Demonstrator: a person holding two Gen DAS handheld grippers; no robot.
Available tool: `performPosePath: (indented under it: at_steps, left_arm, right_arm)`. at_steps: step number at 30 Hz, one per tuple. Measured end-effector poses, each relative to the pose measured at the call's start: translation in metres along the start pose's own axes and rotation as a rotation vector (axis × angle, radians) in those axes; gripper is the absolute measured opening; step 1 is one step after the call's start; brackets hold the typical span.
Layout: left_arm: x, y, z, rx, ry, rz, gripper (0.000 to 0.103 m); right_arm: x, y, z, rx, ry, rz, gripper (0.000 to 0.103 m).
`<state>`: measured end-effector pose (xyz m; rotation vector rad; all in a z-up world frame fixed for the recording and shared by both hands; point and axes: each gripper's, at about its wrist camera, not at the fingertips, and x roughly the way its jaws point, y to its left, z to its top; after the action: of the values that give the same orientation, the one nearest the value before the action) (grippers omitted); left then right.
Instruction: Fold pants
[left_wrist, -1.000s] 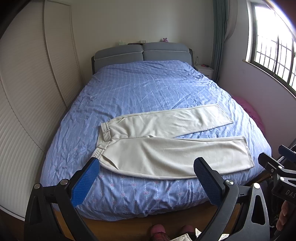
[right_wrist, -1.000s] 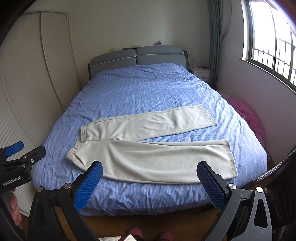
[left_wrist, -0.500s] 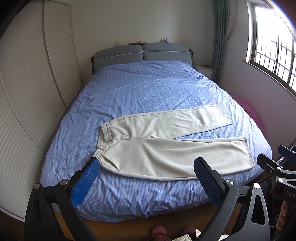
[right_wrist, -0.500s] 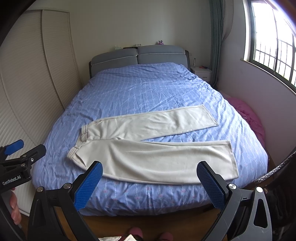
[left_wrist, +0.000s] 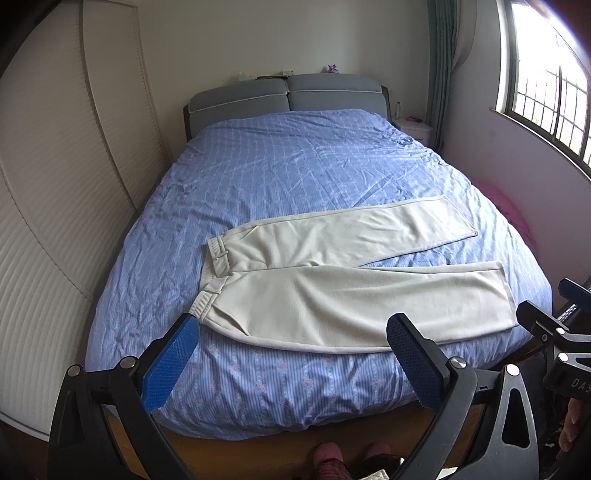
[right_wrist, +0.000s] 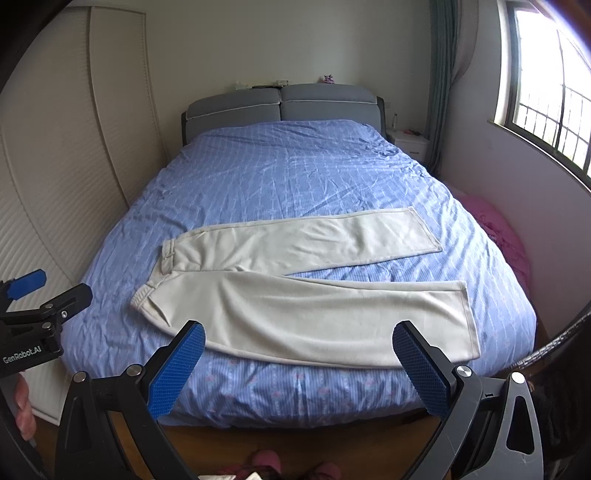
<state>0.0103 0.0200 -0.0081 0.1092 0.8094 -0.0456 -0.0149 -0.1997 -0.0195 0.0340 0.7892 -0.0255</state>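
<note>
Cream pants (left_wrist: 343, 280) lie flat on the blue bed (left_wrist: 295, 177), waistband to the left, both legs spread apart and pointing right; they also show in the right wrist view (right_wrist: 303, 288). My left gripper (left_wrist: 291, 339) is open and empty, held off the foot of the bed, short of the pants' near edge. My right gripper (right_wrist: 297, 345) is open and empty, also short of the near leg. The right gripper's body shows at the right edge of the left wrist view (left_wrist: 554, 332); the left gripper's body shows at the left of the right wrist view (right_wrist: 40, 317).
A grey headboard (left_wrist: 284, 92) stands at the far end. A white wardrobe (left_wrist: 55, 184) runs along the left. A window (left_wrist: 546, 74), a nightstand (left_wrist: 413, 129) and a pink heap (right_wrist: 498, 229) are on the right. The wooden bed frame (left_wrist: 295, 450) and my pink slippers (left_wrist: 328, 458) are below.
Both grippers have edged slightly forward toward the bed; the pants sit a little lower and closer in both views. Both stay open.
</note>
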Motion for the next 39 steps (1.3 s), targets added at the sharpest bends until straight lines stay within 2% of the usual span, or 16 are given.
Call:
performPosePath:
  at_steps: [8, 15, 19, 24, 26, 32, 39]
  left_arm:
    - [0.028, 0.016, -0.022, -0.062, -0.017, 0.120, 0.103]
    - [0.087, 0.044, -0.034, -0.063, 0.063, 0.159, 0.103]
    - [0.146, 0.060, -0.041, -0.028, 0.145, 0.131, 0.102]
    - [0.222, 0.078, -0.055, -0.006, 0.231, 0.095, 0.100]
    - [0.248, 0.085, -0.065, -0.019, 0.268, 0.078, 0.100]
    - [0.320, 0.102, -0.100, -0.063, 0.410, 0.044, 0.097]
    - [0.375, 0.123, -0.119, -0.178, 0.498, -0.050, 0.097]
  right_arm:
    - [0.046, -0.008, -0.009, -0.036, 0.059, 0.088, 0.103]
    - [0.104, -0.003, -0.024, -0.009, 0.116, 0.114, 0.103]
    - [0.146, 0.008, -0.036, 0.047, 0.156, 0.119, 0.103]
    - [0.216, 0.025, -0.068, 0.164, 0.244, 0.106, 0.102]
    - [0.244, 0.030, -0.083, 0.264, 0.288, 0.098, 0.101]
    - [0.312, 0.036, -0.129, 0.401, 0.392, 0.068, 0.095]
    - [0.355, 0.036, -0.163, 0.502, 0.469, 0.048, 0.088]
